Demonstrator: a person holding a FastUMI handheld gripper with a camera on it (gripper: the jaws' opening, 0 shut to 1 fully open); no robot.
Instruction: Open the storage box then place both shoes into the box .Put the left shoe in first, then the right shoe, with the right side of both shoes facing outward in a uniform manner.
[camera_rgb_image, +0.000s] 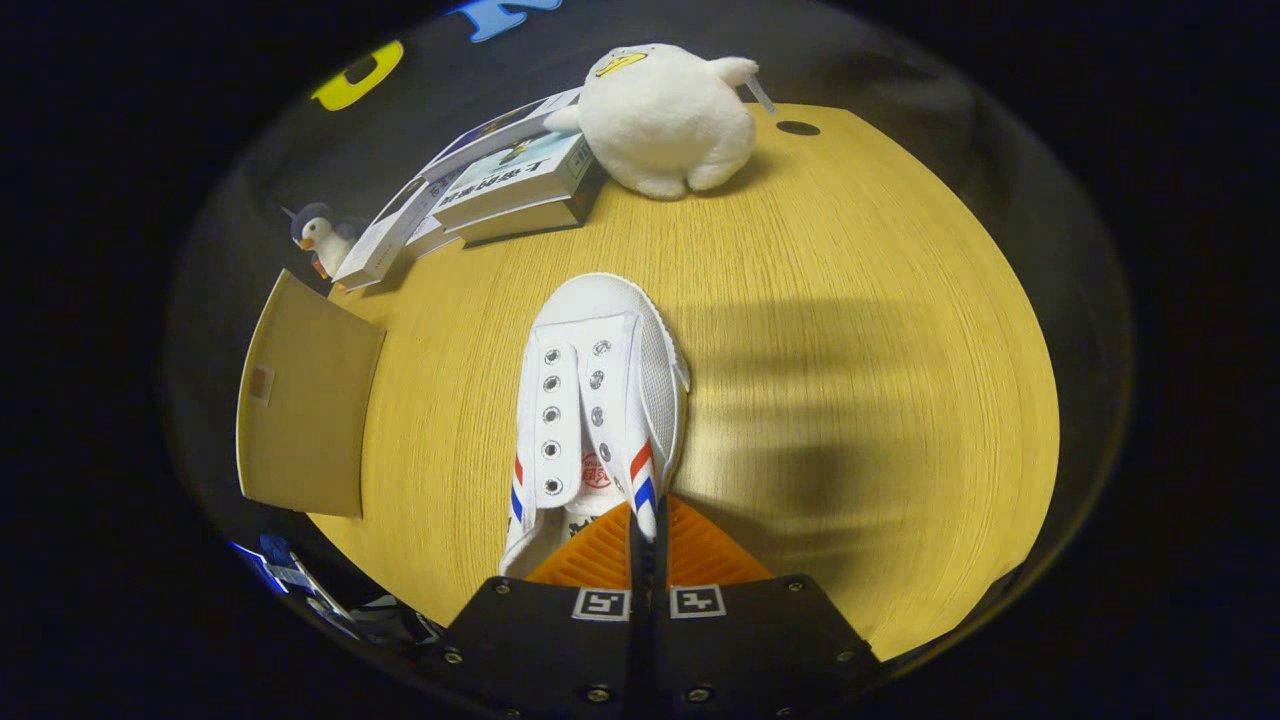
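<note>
So the fingers (647, 540) are pinched nearly together right on the heel end of a white canvas shoe (598, 400), clamped on the rim of its opening, with just a thin sliver of gap between them. The shoe points straight away from the fingers toward the far side of the wooden bench (850, 330), toe out, and it has no laces, just rows of bare eyelets down the flaps. There are red and blue stripes on both sides near the heel. Can't really tell whether it's sitting flat on the bench or lifted a bit.

Off to the left, a tan cardboard flap or panel (305, 400) hangs out past the bench edge; I can't tell if that's the box lid or its side. At the far left there's a stack of books (500, 190), with a little penguin toy (318, 238) just left of them. A big white plush duck (665, 115) sits right of the books, touching them, at the far edge. A small dark round hole (798, 128) in the benchtop is just right of the plush.
</note>
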